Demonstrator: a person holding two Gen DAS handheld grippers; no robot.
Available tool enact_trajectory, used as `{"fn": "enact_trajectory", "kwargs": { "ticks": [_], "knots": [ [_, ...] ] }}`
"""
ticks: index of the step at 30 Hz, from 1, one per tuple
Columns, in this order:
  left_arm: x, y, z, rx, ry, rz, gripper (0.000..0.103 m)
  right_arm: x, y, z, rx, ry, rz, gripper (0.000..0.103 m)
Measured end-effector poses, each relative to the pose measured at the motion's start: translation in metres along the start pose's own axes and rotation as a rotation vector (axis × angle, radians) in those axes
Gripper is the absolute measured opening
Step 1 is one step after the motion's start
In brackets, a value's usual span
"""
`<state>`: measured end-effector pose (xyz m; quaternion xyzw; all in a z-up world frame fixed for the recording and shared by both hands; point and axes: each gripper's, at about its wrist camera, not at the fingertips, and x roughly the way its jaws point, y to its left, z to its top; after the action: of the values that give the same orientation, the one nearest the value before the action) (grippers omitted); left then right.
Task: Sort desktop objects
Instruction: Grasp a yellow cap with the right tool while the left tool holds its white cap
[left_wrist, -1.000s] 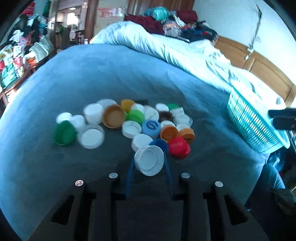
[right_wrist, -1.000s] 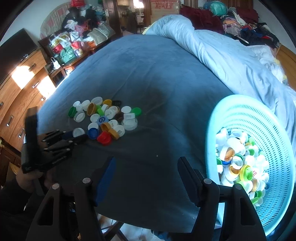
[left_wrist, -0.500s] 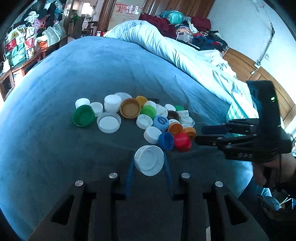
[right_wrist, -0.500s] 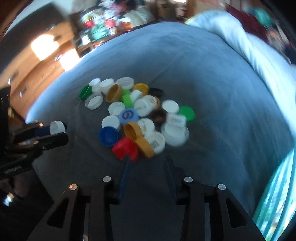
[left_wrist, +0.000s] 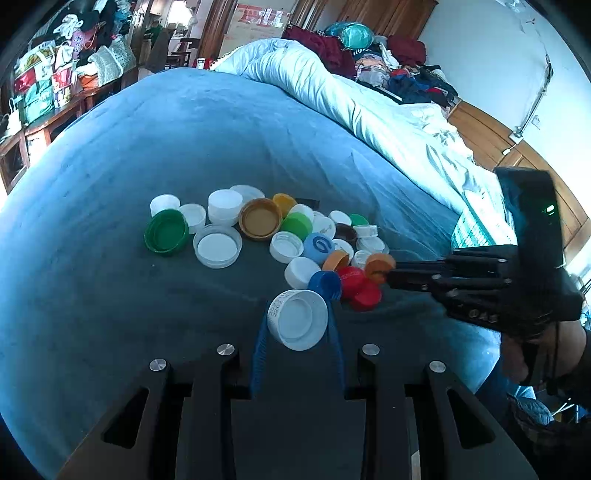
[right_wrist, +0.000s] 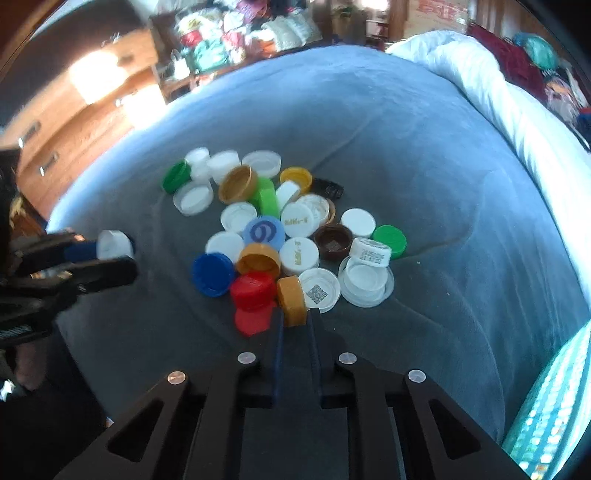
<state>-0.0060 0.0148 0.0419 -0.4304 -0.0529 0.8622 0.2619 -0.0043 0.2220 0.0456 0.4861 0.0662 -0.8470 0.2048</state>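
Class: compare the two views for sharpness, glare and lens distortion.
Left wrist view: sharp, the white cap in the left claw crisp, bed edges bowed by fisheye. Right wrist view: softer, sun glare blown out on the wooden drawers, blurred background.

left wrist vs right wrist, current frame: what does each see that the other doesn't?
Left wrist only: the open underside of the white cap clamped in the left claw, and clothes piled beyond the duvet.

Right wrist only: the right claw closing on an orange cap standing on edge, the QR-code cap beside it, a teal basket edge, and the wooden dresser.

Both: the cap pile on the blue bedspread, including the blue cap and red caps.
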Motion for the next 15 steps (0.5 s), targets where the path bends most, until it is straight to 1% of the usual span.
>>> {"fn": "enact_trajectory", "kwargs": {
  "ticks": [6,9,15],
  "knots": [
    [-0.011,-0.014,0.008,0.036,-0.042,0.031,0.025,-0.038,0.0,-0.001,0.086,-0.075,-0.043,0.013],
    [-0.018,-0.02,0.012,0.046,-0.051,0.059,0.025,-0.06,-0.001,-0.001,0.133,-0.122,-0.038,0.013],
    [-0.032,-0.03,0.023,0.048,-0.075,0.067,0.025,-0.099,0.002,-0.002,0.155,-0.184,-0.051,0.013]
  ]
}}
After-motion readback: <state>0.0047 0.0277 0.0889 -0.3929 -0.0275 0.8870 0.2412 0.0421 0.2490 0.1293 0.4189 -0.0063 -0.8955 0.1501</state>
